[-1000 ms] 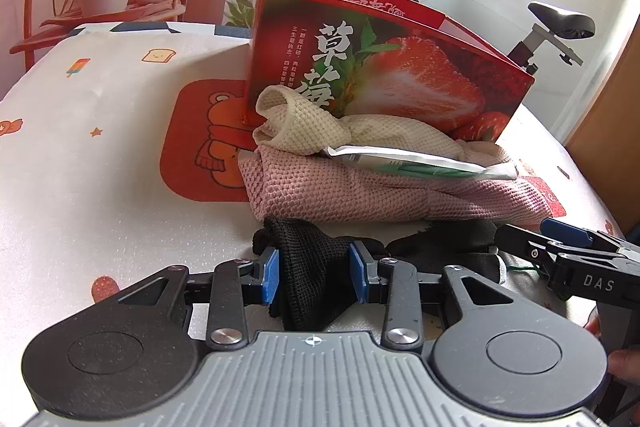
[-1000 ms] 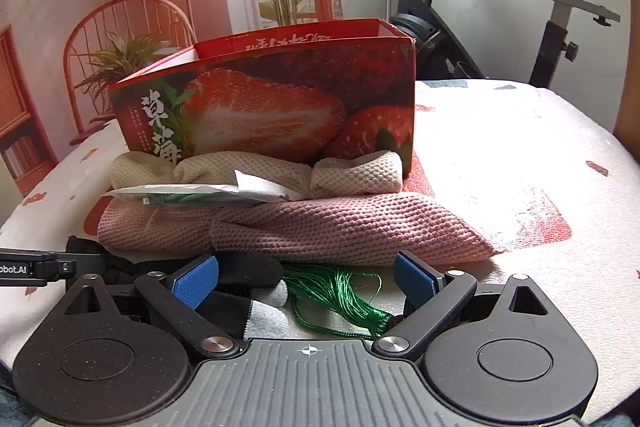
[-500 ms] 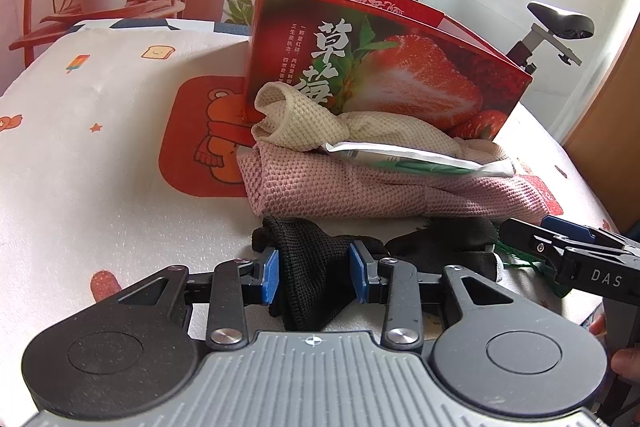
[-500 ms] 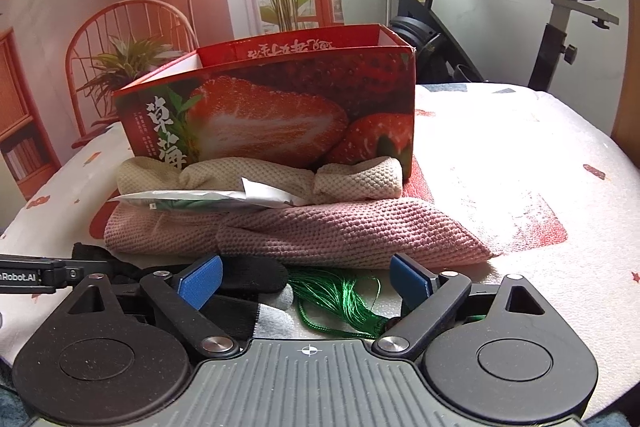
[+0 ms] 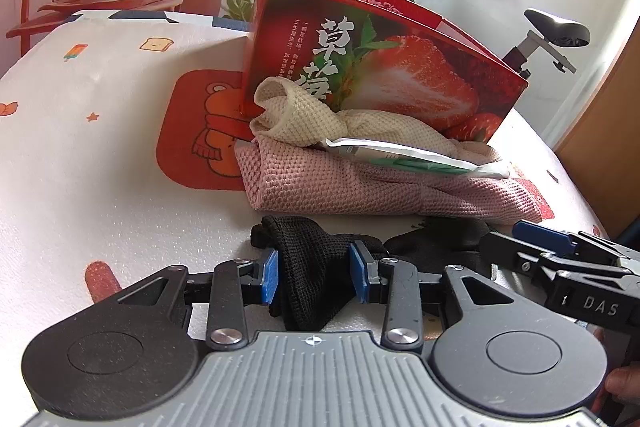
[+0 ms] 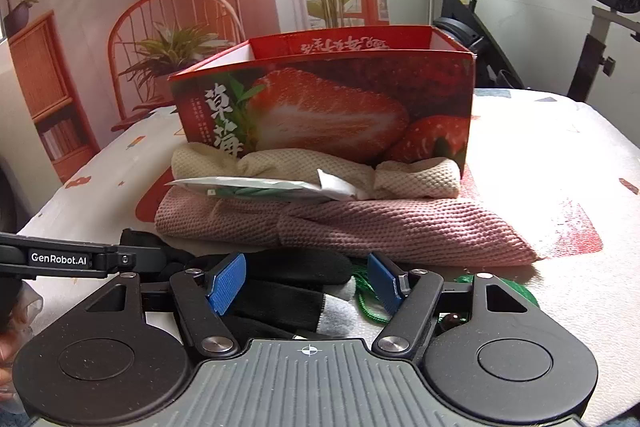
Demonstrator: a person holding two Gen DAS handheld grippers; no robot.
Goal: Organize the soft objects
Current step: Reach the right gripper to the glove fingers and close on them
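The left tool [image 5: 314, 277] holds the cuff end of a black knitted glove [image 5: 308, 283], its blue pads pressed on the fabric. The glove lies on the worktop [image 5: 100, 167], long axis running across toward 3 o'clock, where the right tool [image 6: 308, 281] waits. The jaws of the right tool have just been closing; they stand half wide around the glove's other end [image 6: 280, 301], not yet pressing. The red strawberry cardboard box [image 6: 320, 107] stands at 12 o'clock, behind the folded pink towel [image 6: 340, 223].
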